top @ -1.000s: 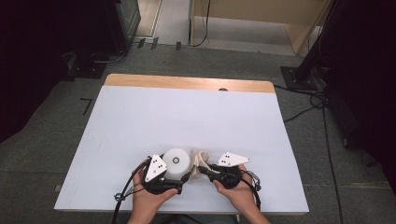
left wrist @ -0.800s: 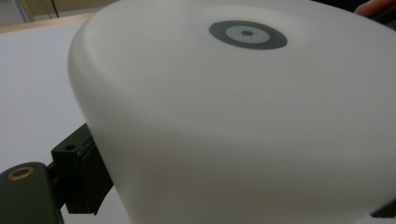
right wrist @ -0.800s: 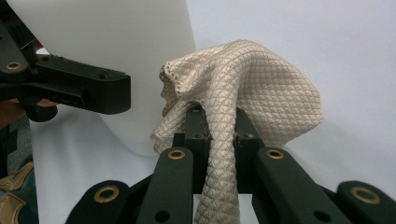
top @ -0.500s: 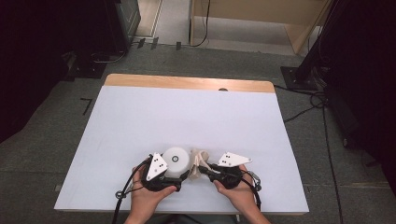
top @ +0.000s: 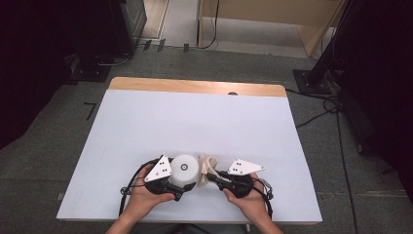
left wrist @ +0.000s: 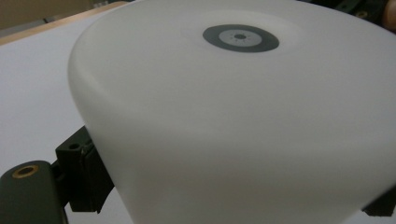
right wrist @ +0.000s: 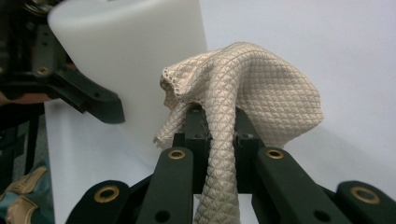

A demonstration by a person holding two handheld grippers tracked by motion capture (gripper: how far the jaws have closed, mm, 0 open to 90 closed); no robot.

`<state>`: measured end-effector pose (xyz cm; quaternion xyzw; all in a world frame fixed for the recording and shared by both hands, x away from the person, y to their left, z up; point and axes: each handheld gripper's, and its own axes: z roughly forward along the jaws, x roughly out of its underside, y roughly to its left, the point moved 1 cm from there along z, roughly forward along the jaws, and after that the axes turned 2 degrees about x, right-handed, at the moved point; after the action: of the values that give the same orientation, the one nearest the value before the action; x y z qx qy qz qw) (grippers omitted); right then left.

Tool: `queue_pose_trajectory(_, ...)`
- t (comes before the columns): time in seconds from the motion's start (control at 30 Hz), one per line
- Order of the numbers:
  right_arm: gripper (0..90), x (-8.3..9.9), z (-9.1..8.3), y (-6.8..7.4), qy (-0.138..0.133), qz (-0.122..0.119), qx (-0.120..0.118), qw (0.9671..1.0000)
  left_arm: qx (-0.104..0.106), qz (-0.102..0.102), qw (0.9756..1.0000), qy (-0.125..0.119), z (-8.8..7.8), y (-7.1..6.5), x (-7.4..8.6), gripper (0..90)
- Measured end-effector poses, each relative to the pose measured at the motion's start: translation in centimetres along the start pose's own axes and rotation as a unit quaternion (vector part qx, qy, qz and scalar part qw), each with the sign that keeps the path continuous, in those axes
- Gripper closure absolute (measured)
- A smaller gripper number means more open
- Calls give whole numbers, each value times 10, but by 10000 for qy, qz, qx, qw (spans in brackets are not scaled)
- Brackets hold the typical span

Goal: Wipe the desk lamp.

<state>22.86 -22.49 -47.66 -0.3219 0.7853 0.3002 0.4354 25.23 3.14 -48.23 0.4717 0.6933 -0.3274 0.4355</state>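
Observation:
A white round container (top: 185,168) with a grey ring on its upturned face sits low over the table's near edge, held by my left gripper (top: 182,181). In the left gripper view its matte wall (left wrist: 243,121) spans the space between the two black jaws, which press on either side of it. My right gripper (top: 210,176) is shut on a beige quilted cloth (top: 209,165). In the right gripper view the cloth (right wrist: 252,88) bunches above the closed jaws of my right gripper (right wrist: 217,133), right beside the container's side (right wrist: 135,56). I cannot tell whether cloth and container touch.
The white table top (top: 195,122) stretches away from both hands to a wooden strip (top: 195,87) at its far edge. Grey carpet with cables (top: 336,117) and dark stands surrounds the table.
My left gripper with the white container has shifted slightly across the table. The right gripper and the cloth stay where they were.

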Motion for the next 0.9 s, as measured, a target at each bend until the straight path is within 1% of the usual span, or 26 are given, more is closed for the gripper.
queue_pose_trajectory(0.1,815,-3,-4,2,-123,-91,-48,9999,209,98,9997,24,0,3,0,77)
queue_pose_trajectory(0.23,815,-5,-8,1,-205,-106,-31,9997,396,-21,9992,-23,-1,9,1,77)
queue_pose_trajectory(0.37,815,-14,-21,1,-449,-112,-22,9989,443,-66,9990,-33,0,10,2,75)
queue_pose_trajectory(0.43,815,-16,-22,2,-495,-147,-30,9987,458,-84,9989,-40,0,10,2,74)
queue_pose_trajectory(0.53,815,-22,-24,8,-585,-193,-112,9980,470,-68,9989,-31,1,10,2,72)
queue_pose_trajectory(0.6,816,-25,-24,13,-620,-278,-182,9975,471,-56,9989,-25,1,10,2,72)
queue_pose_trajectory(0.73,815,-27,-19,19,-557,-339,-280,9975,471,-54,9989,-27,1,9,3,71)
queue_pose_trajectory(0.83,816,-23,-14,20,-436,-373,-320,9978,463,-54,9989,-25,1,9,3,70)
queue_pose_trajectory(0.9,815,-19,-10,20,-324,-352,-349,9982,460,-53,9989,-22,1,8,3,70)
